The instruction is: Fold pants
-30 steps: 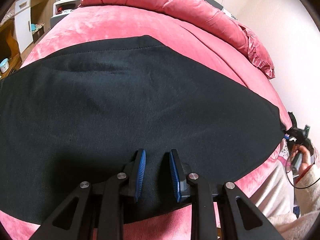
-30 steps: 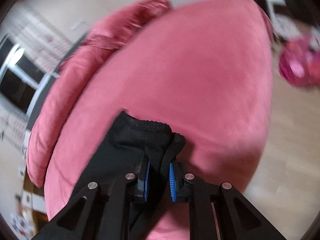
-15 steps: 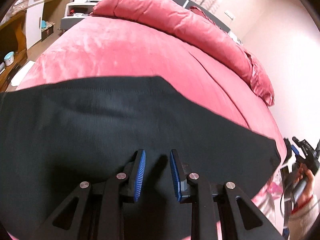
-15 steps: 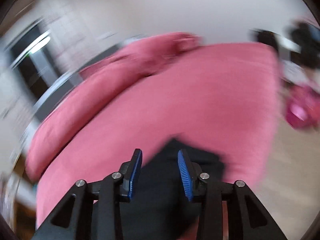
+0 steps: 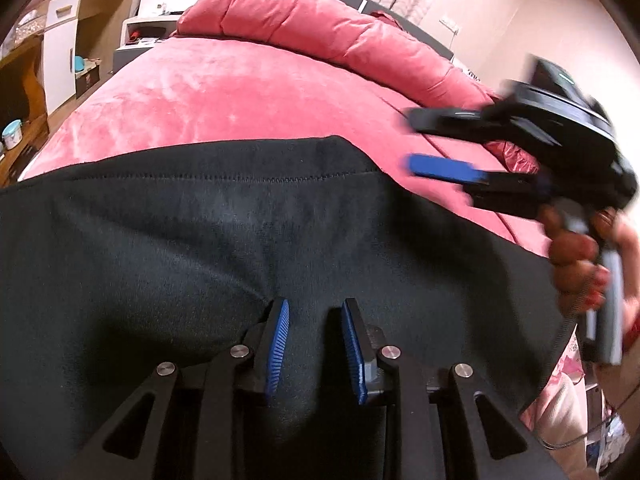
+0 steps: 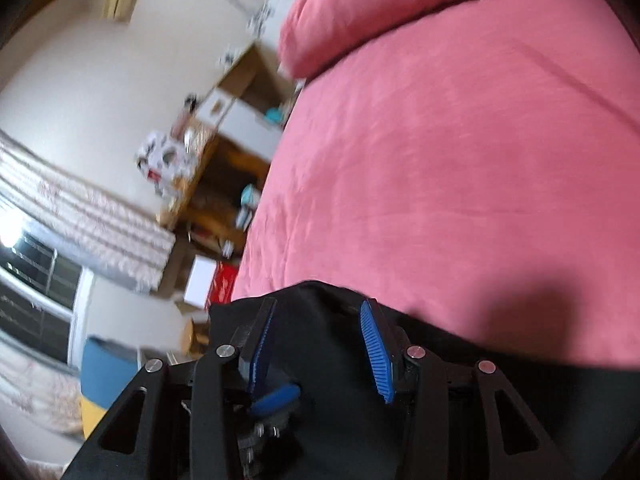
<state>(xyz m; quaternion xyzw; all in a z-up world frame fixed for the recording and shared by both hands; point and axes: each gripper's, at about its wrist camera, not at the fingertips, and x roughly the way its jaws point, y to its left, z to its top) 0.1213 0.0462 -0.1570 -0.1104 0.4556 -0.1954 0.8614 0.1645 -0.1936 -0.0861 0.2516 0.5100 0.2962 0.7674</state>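
Black pants [image 5: 240, 248] lie spread across a pink bed [image 5: 224, 92], their stitched hem toward the pillows. My left gripper [image 5: 314, 308] is shut on a fold of the pants near their near edge, the blue pads pinching cloth. My right gripper [image 5: 416, 140] shows in the left wrist view, open and empty, hovering above the bed to the right of the pants, held by a hand. In the right wrist view the right gripper [image 6: 320, 316] is open over the black pants [image 6: 460, 400], with nothing between its pads.
A rolled pink duvet [image 5: 320, 20] lies along the head of the bed. Wooden shelves and a white cabinet [image 5: 60, 48] stand at the left. A window with curtains [image 6: 60, 220] and boxes show beside the bed in the right wrist view.
My right gripper has let go of the pants' end, opened, and swung up and over toward the left gripper. The left gripper has stayed shut on the cloth.
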